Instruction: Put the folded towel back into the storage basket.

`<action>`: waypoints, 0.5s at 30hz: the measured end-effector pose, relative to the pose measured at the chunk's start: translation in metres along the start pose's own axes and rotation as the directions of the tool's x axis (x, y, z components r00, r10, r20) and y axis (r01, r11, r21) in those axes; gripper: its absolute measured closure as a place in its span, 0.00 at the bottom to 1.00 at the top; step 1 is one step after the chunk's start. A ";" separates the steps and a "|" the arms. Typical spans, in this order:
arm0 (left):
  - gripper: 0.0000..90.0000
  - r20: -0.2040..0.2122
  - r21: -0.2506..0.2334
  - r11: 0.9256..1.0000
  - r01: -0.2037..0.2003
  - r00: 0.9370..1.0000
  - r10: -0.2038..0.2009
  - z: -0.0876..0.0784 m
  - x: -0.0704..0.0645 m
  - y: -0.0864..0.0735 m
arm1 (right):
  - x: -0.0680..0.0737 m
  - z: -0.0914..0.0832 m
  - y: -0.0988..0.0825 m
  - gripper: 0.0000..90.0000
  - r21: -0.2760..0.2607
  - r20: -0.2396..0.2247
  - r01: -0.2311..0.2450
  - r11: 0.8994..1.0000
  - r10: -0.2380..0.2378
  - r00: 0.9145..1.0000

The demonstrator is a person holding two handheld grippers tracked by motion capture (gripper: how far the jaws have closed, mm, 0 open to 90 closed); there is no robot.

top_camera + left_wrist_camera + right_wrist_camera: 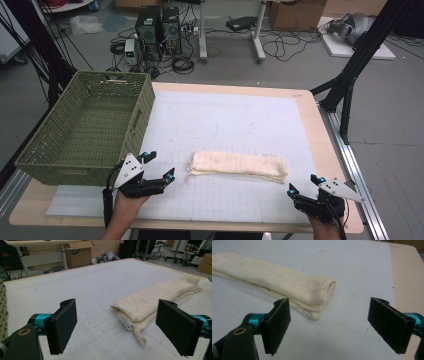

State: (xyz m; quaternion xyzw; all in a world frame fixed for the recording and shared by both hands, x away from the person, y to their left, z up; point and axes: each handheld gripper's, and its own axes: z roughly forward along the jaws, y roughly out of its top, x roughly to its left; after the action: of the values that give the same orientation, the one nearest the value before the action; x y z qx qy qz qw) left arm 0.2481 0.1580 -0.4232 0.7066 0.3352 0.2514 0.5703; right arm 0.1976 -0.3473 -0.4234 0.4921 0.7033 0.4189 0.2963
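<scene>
A cream folded cloth lies lengthwise on the white gridded mat, a little toward the table's near side. My left gripper hovers just off the cloth's left end, jaws wide apart and empty; in the left gripper view the cloth lies ahead, between and beyond the pads. My right gripper sits below the cloth's right end, also open with nothing held. In the right gripper view the cloth's folded end is ahead and to the left of the jaws.
A green woven basket stands empty at the table's left, close to my left hand. The wooden table edge runs along the right. Computers, cables and boxes sit on the floor beyond the table.
</scene>
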 end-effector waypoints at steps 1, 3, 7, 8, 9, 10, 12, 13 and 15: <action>0.20 0.000 0.000 1.000 0.000 1.000 0.000 0.000 0.000 0.000 | 0.000 0.000 0.000 0.19 -0.001 0.000 0.003 1.000 -0.003 1.000; 0.20 0.000 0.000 1.000 0.001 1.000 -0.001 0.000 0.000 0.000 | 0.000 0.000 0.000 0.19 -0.001 0.000 0.001 1.000 -0.001 1.000; 0.20 0.001 0.004 1.000 -0.003 1.000 0.003 0.000 -0.002 0.000 | -0.001 -0.001 0.000 0.19 -0.004 -0.001 0.000 1.000 0.000 1.000; 0.20 0.000 0.004 1.000 -0.002 1.000 0.002 0.001 -0.002 0.000 | -0.001 -0.001 0.000 0.19 -0.005 -0.002 -0.001 1.000 0.001 1.000; 0.20 0.000 0.004 1.000 -0.002 1.000 0.002 0.001 -0.002 0.000 | -0.001 -0.001 0.000 0.19 -0.005 -0.002 -0.001 1.000 0.001 1.000; 0.20 0.002 0.006 1.000 -0.003 1.000 0.003 0.001 -0.002 0.000 | -0.001 -0.001 0.000 0.19 -0.007 -0.003 -0.002 1.000 0.002 1.000; 0.20 0.005 0.014 1.000 0.003 1.000 -0.003 0.002 -0.002 -0.001 | -0.001 -0.001 0.000 0.19 -0.010 -0.006 0.005 1.000 -0.005 1.000; 0.20 0.007 0.019 1.000 0.007 1.000 -0.007 0.003 -0.002 -0.001 | -0.001 0.000 0.000 0.19 -0.009 -0.006 0.001 1.000 -0.001 1.000; 0.22 0.021 0.035 0.999 0.015 1.000 -0.016 0.005 -0.002 -0.002 | -0.001 0.001 0.000 0.19 -0.006 -0.008 -0.003 1.000 0.003 1.000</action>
State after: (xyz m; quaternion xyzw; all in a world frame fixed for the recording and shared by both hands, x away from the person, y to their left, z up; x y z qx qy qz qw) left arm 0.2504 0.1531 -0.4262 0.7162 0.3389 0.2336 0.5635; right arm 0.1984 -0.3485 -0.4238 0.4905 0.7023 0.4235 0.2946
